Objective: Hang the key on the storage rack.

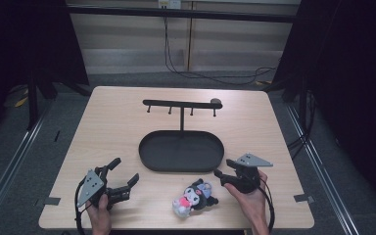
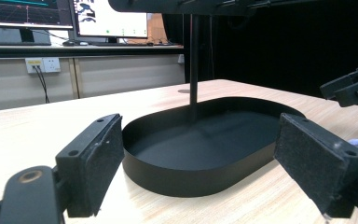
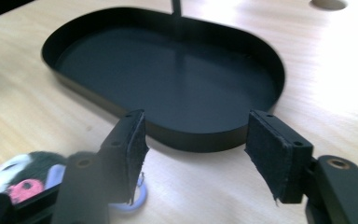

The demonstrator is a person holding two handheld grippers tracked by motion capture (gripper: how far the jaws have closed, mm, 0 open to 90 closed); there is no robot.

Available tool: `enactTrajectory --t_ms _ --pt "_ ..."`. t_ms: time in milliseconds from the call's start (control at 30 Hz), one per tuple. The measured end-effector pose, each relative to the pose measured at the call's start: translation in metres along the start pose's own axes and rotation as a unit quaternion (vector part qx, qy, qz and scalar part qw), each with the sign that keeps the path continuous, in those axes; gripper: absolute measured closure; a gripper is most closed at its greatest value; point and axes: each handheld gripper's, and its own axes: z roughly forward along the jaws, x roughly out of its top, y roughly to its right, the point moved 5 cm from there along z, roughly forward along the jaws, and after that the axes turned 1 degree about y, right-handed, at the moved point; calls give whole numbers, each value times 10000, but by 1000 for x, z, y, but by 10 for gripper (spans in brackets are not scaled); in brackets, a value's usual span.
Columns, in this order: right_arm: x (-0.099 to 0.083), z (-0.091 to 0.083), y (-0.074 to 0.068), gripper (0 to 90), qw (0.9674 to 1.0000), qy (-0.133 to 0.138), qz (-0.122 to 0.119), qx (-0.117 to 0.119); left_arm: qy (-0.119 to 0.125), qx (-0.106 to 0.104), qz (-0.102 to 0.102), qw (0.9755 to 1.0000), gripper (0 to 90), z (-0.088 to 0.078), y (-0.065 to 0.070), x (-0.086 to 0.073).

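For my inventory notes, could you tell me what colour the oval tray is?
The oval tray is matte black, clearest in the right gripper view.

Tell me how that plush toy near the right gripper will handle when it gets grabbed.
The plush toy looks soft, so it would probably squash between the pads and sag. It seems light for its size. Lying on the table, its lumpy shape seems unlikely to roll.
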Motion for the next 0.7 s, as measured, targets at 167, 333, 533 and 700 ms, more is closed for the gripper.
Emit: enactTrajectory --t_ms 167,333,533,700 --pt "4 4 -8 540 9953 -717 -98 636 40 7 -61 10000 155 1 1 0" --pt "4 11 -15 586 9861 -1296 -175 1022 13 10 -31 10000 155 0 0 0" --pt "4 20 -24 634 9756 -1734 -204 1327 17 13 -38 10000 155 0 0 0" --pt "10 24 -35 689 9638 -2158 -277 1542 11 12 -27 10000 155 0 0 0"
